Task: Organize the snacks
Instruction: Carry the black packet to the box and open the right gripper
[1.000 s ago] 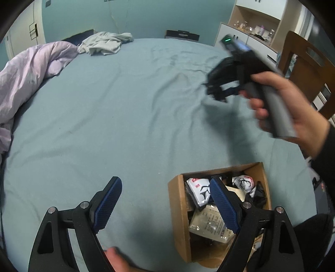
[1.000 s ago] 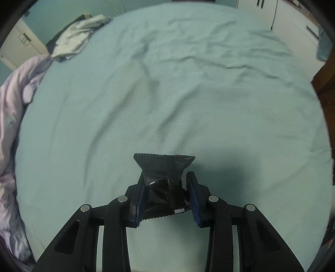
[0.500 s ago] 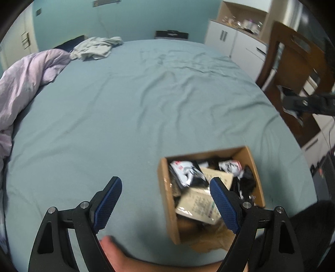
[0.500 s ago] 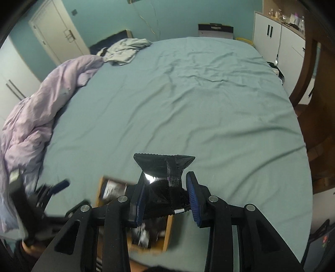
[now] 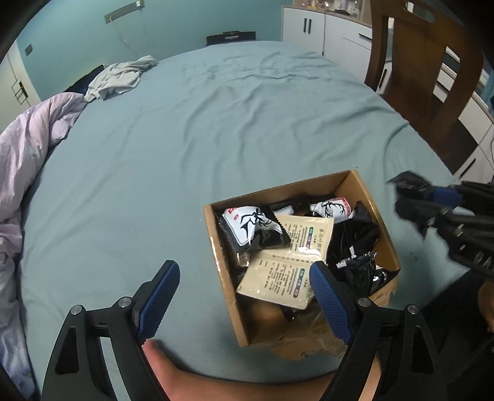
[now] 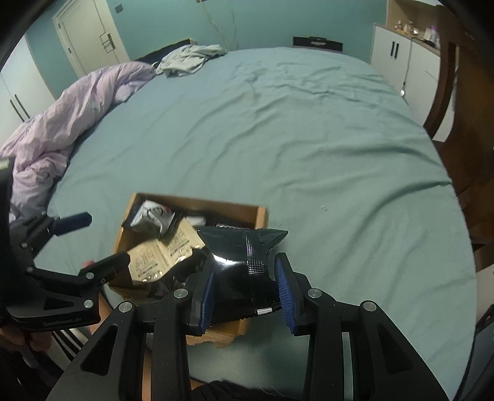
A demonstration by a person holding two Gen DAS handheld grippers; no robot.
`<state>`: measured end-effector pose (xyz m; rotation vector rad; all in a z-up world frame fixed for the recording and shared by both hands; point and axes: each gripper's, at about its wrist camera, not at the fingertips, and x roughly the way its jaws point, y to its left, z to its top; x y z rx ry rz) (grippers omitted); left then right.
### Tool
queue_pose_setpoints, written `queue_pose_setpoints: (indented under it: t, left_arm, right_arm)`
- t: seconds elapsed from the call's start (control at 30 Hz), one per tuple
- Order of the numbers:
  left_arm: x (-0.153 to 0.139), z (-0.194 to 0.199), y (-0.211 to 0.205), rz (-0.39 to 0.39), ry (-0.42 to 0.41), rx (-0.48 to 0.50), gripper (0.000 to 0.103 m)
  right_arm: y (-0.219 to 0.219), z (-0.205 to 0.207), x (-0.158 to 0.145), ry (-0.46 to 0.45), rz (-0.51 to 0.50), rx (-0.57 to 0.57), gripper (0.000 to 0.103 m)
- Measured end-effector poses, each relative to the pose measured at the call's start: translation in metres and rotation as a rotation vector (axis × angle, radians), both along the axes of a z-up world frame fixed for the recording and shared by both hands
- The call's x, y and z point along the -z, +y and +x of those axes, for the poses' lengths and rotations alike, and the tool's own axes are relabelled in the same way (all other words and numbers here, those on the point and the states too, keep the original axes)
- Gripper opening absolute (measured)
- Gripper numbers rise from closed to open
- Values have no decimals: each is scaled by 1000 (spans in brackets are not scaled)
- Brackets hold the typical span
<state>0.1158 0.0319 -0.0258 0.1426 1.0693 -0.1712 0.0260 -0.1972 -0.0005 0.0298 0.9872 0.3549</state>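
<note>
An open cardboard box (image 5: 213, 237) sits on the teal bed sheet. It holds white deer-print packets (image 5: 247, 222), beige printed packets (image 5: 296, 243) and black packets (image 5: 358, 240). My left gripper (image 5: 242, 271) hangs open above the box's left wall, one finger over the sheet and one over the box, with nothing between them. My right gripper (image 6: 244, 263) is shut on a glossy black snack packet (image 6: 244, 243), held over the box's (image 6: 261, 216) near right corner. In the left wrist view the right gripper (image 5: 432, 209) shows blurred beside the box. In the right wrist view the left gripper (image 6: 106, 237) stands open at the left.
A crumpled lilac duvet (image 5: 27, 148) lies along the bed's left side, with a grey garment (image 5: 120, 77) at the far corner. A wooden chair (image 5: 426, 71) and white cabinets (image 5: 327, 27) stand to the right. A person's bare leg (image 5: 197, 382) rests at the bed's near edge.
My right gripper has carried the black packet from over the middle of the bed back to the box. The left gripper has shifted and rolled a little, staying open.
</note>
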Motion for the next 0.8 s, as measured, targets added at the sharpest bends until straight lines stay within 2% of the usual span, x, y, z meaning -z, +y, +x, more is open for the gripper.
queue_pose_setpoints:
  t: [0.17,0.27,0.4,0.47,0.53,0.57,0.67,0.8]
  left_arm:
    - [3,5,-2,1,9,0,87]
    - [5,10,3,-27,25,-25,87]
    - [8,15,9,-26,29,-57,87]
    - [9,17,10,-27,35,-63,87]
    - [9,18,9,-28,38,-62,87]
    - [9,19,8,-21,35,-60,87]
    - [8,17,3,15,15,-50,87]
    - [6,14,-4,50,-2,-37,87]
  right_arm:
    - [11,17,13,27,15,-28,34]
    - [15,24,18,34,33,-53,35]
    - [20,24,17,-11,37,-83,37]
    - [16,23,17,-28,84,-85,42]
    - [9,22,16,-39,133,-74,65]
    - [6,21,16,-46,140,-65,69]
    - [-3,16,15,-74,127,-34,72]
    - [-12,10,17,-51,39,0,72]
